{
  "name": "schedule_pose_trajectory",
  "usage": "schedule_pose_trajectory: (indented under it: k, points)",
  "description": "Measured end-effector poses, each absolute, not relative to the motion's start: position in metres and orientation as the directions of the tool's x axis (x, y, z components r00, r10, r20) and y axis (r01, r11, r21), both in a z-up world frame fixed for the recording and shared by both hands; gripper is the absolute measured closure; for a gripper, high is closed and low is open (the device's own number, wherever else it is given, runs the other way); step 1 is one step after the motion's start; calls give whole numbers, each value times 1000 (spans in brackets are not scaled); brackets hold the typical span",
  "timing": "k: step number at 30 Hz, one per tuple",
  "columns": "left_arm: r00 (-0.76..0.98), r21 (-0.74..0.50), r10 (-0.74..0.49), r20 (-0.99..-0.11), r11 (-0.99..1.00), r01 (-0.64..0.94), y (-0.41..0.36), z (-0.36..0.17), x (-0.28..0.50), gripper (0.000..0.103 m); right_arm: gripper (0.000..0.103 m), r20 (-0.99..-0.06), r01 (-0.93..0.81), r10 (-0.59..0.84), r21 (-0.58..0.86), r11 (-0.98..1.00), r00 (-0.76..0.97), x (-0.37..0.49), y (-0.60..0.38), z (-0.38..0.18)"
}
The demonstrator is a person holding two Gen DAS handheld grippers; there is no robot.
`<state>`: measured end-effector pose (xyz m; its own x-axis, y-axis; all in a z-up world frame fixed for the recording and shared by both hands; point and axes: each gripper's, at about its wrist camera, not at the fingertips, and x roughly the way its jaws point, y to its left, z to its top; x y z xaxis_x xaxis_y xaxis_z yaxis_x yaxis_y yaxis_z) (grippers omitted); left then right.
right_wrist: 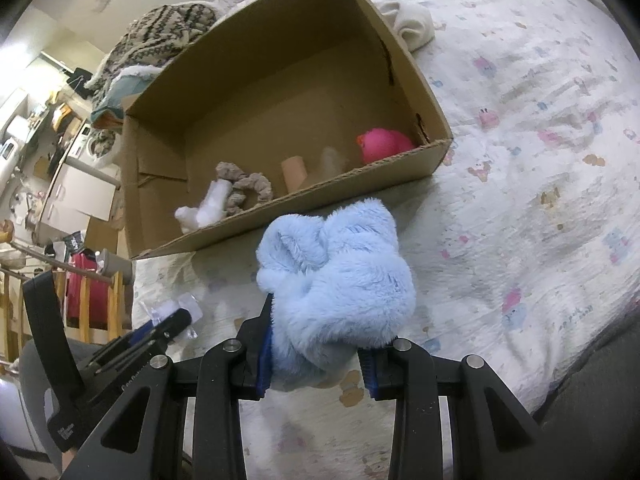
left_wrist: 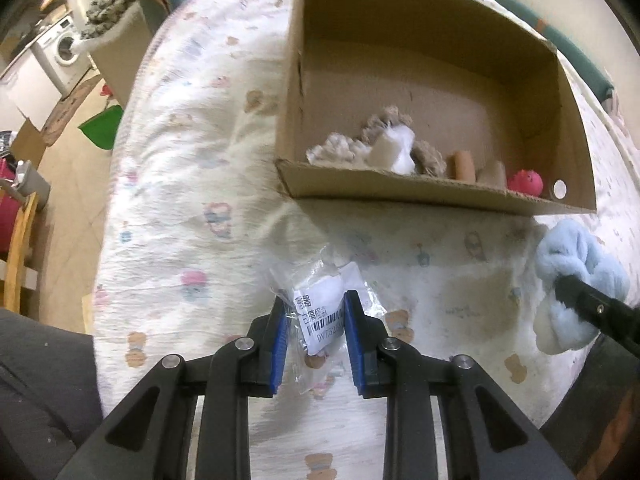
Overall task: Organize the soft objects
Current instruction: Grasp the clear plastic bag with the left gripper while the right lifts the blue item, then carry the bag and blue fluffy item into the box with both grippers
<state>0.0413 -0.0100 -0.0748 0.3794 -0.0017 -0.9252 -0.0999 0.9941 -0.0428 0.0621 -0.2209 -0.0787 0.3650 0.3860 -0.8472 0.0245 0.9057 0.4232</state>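
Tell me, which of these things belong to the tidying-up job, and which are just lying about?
Part of the job:
- blue fluffy item, in right claw
- plastic packet, between left claw fingers
- cardboard box
- pink toy, white plush, both boxed

Lying about:
- patterned bedsheet
- knitted blanket
- washing machine

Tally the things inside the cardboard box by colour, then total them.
White: 1, plush piece
Grey-brown: 1, knitted ring
Tan: 2, a cylinder and a blurred piece beside it
Pink: 1, toy
Total: 5 in the cardboard box
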Motion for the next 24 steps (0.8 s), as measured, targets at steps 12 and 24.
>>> schedule_pose_trajectory:
  k: [12,24]
  points:
    - [482,9,77,-873,990,-142,0,-46,27,80,67,-794,-58,419,441,896,441,52,-216,-54]
    - [616,0,92,-782,989,-148,7,15,30,80,67,-684,-157,448,445,881,575,50,-218,6]
